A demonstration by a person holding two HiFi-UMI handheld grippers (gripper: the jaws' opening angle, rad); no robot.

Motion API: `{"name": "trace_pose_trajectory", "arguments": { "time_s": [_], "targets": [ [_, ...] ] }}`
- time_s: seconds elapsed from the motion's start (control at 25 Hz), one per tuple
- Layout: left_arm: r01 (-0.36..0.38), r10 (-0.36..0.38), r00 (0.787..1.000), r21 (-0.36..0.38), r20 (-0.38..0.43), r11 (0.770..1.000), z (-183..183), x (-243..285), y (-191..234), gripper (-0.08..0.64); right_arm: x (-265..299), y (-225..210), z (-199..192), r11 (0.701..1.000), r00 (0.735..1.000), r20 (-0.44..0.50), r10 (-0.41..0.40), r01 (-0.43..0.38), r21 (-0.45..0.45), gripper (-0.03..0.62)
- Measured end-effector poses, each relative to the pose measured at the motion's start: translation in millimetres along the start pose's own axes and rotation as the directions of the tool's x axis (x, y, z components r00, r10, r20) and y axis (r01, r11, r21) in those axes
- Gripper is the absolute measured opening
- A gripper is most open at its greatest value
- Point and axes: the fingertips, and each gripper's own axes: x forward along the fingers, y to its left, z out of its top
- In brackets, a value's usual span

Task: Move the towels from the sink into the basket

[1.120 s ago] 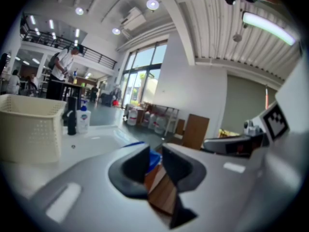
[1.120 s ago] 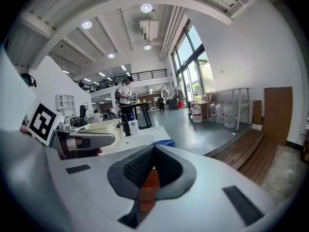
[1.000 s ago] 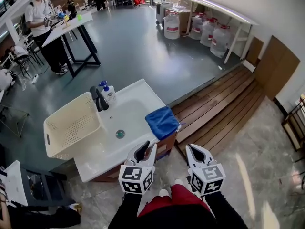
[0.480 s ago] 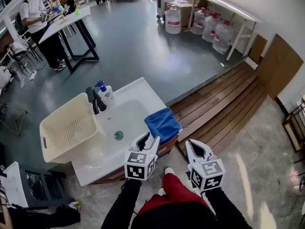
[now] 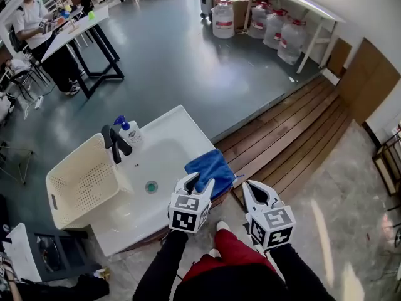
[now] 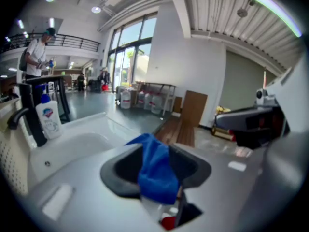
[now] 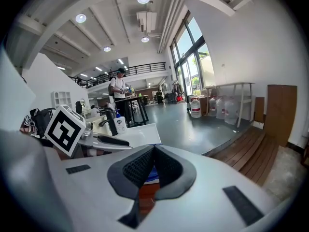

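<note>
A blue towel (image 5: 210, 167) lies bunched on the near right corner of the white sink (image 5: 172, 133). A cream slatted basket (image 5: 62, 169) stands at the sink's left end. My left gripper (image 5: 195, 182) is open at the towel's near edge. Its jaws have just been opening, and in the left gripper view the towel (image 6: 155, 173) fills the gap between the pads (image 6: 120, 170) without being pressed. My right gripper (image 5: 259, 194) hangs over the floor to the right of the sink. In the right gripper view its jaws (image 7: 153, 151) meet at the tips, shut on nothing.
A black faucet (image 5: 113, 145) and a soap bottle (image 5: 130, 131) stand at the back of the sink, with the drain (image 5: 151, 186) in the basin. Wooden decking (image 5: 294, 137) runs to the right. Water jugs (image 5: 276, 33) and a black-legged table (image 5: 75, 39) with a person (image 5: 31, 24) stand far off.
Both grippers moved forward toward the sink. The left gripper came from in front of the sink up to the towel's near edge, and its jaws stand wider apart.
</note>
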Motion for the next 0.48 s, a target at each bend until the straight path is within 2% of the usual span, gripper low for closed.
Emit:
{"name": "trace_pose_trajectory", "arguments": {
  "time_s": [0.24, 0.48],
  "targets": [
    [0.048, -0.038, 0.993, 0.085, -0.109, 0.995, -6.6, 25.3, -7.2, 0.184, 14.5, -8.9, 2.4, 1.0, 1.0, -0.017, 0.008, -0.008, 0.009, 0.008],
    [0.081, -0.058, 0.98, 0.115, -0.191, 0.99, -17.1, 46.0, -6.4, 0.199, 28.3, -14.6, 2.3, 1.0, 0.999, -0.032, 0.02, -0.019, 0.017, 0.008]
  ]
}}
